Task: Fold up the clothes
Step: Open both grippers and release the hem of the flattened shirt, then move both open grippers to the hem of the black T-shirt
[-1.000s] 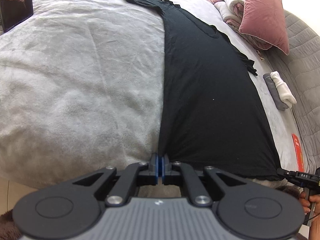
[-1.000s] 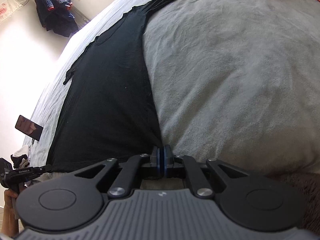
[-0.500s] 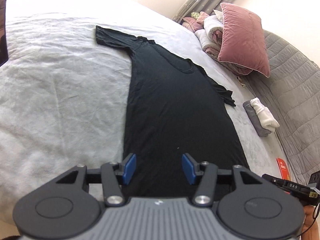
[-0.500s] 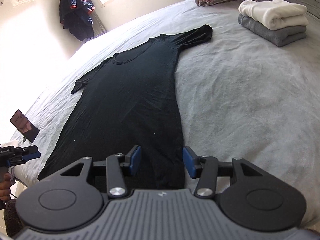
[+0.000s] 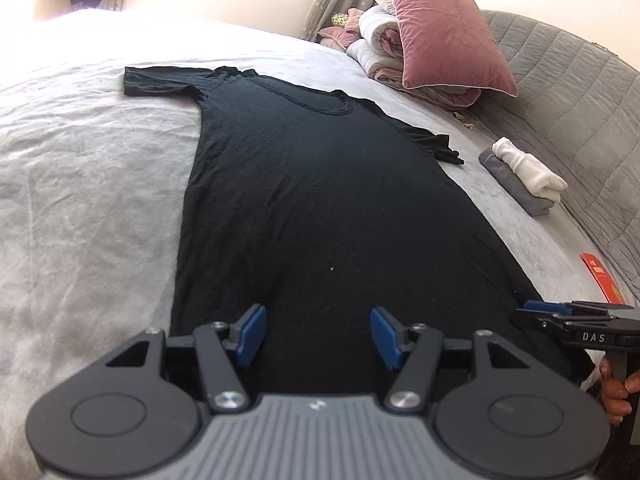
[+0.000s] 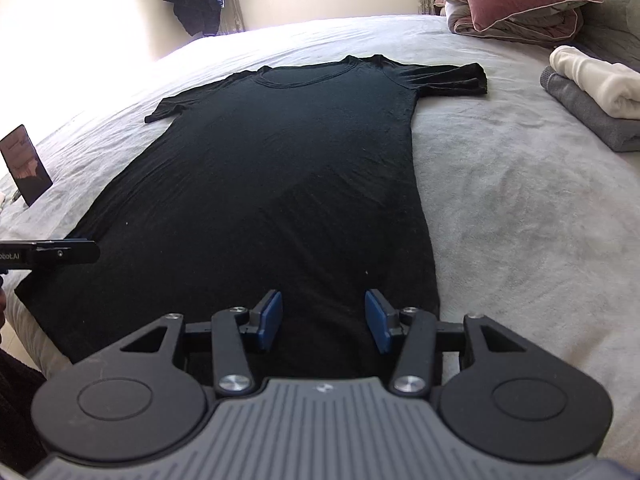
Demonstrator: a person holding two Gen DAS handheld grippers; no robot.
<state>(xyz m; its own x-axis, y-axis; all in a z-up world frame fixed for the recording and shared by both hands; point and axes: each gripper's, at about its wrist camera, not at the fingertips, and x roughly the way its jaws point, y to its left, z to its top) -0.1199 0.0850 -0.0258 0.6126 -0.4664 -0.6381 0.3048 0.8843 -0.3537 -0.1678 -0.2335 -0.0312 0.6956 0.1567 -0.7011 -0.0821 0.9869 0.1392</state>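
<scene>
Black tee [image 5: 320, 184] lies flat on the bed [image 5: 80, 200], spread full length, hem at the near edge, collar toward the far edge, both sleeves out to the sides. Left hand-held gripper [image 5: 318, 336] hovers over the hem near the tee's left side, jaws opening, blue pads [image 5: 250, 334] clear of the cloth, nothing pinched. Right hand-held gripper [image 6: 324, 322] sits over the hem near the tee's right side, jaws spread, pads [image 6: 270, 320] apart, nothing between them but the tee below. Folded pile [image 6: 592, 92], white on grey, near the bed's right edge. Pink pillow [image 5: 444, 36] on rolled bedding at the far right corner. Phone [image 6: 26, 164] stands near the left edge. Red card [image 5: 602, 276] at the right edge.
</scene>
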